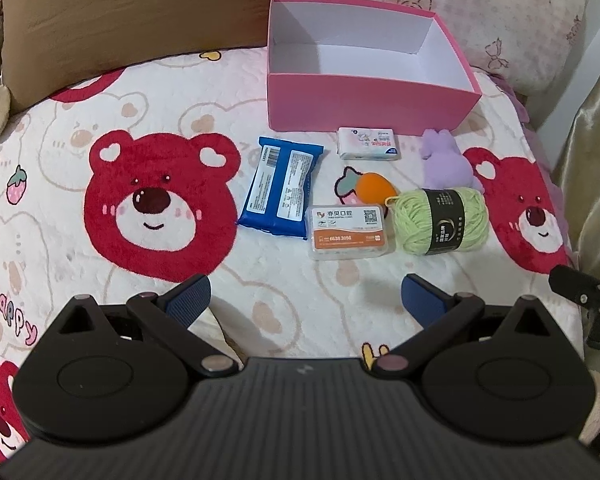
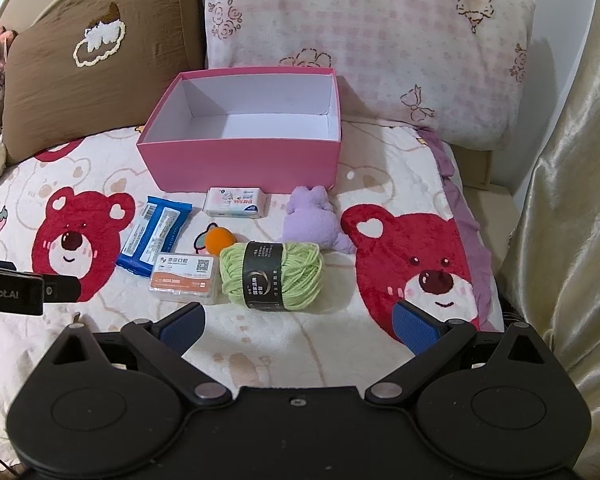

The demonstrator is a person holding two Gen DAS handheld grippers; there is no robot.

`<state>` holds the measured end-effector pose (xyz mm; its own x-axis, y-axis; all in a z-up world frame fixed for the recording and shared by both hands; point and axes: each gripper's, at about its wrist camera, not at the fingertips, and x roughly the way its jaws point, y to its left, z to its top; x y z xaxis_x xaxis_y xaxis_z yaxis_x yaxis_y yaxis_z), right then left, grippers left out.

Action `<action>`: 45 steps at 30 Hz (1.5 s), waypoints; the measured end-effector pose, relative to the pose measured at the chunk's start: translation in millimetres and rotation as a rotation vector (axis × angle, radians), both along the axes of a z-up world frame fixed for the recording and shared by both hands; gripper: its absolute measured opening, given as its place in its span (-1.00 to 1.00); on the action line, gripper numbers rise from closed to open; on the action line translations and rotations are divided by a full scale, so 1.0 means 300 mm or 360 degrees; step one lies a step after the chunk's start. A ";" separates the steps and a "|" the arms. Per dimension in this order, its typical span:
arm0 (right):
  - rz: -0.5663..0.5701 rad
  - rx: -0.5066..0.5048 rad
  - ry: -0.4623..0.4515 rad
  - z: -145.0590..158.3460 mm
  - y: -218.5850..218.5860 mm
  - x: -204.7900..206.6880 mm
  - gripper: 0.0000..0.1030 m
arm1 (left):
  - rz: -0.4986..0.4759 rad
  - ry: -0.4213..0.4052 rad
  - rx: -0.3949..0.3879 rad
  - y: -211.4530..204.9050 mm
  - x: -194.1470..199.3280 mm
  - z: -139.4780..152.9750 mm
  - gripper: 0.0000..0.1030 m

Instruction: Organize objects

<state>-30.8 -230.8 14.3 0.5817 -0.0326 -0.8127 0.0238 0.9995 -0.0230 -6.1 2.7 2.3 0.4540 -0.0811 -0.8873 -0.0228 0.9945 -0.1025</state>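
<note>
Both grippers hang over the bear-print bed blanket (image 1: 100,92), and the left gripper (image 1: 306,298) and right gripper (image 2: 300,326) are spread wide, nothing between the pads. At the back sits the open pink cardboard box (image 2: 240,164), white inside, nothing in it. Just in front lie a blue wipes packet (image 1: 280,188), a small white tissue pack (image 1: 369,143), an orange ball (image 1: 374,189), a clear orange-labelled plastic case (image 1: 350,233), a purple plush toy (image 1: 448,162) and a pale green yarn skein with a black band (image 2: 274,276).
</note>
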 end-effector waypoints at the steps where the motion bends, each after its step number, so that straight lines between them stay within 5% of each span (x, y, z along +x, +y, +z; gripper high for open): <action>1: 0.0000 0.0001 -0.0001 0.000 0.000 0.000 0.97 | -0.0001 -0.0001 0.0001 0.000 -0.001 0.001 1.00; 45: -0.0052 0.0006 0.0026 -0.008 -0.017 0.004 0.97 | 0.0010 0.0005 -0.0012 -0.002 -0.009 0.010 1.00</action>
<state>-29.5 -235.9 12.0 0.5673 -0.0484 -0.8221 0.0559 0.9982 -0.0201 -8.7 2.1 5.1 0.4519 -0.0848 -0.8880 -0.0296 0.9935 -0.1099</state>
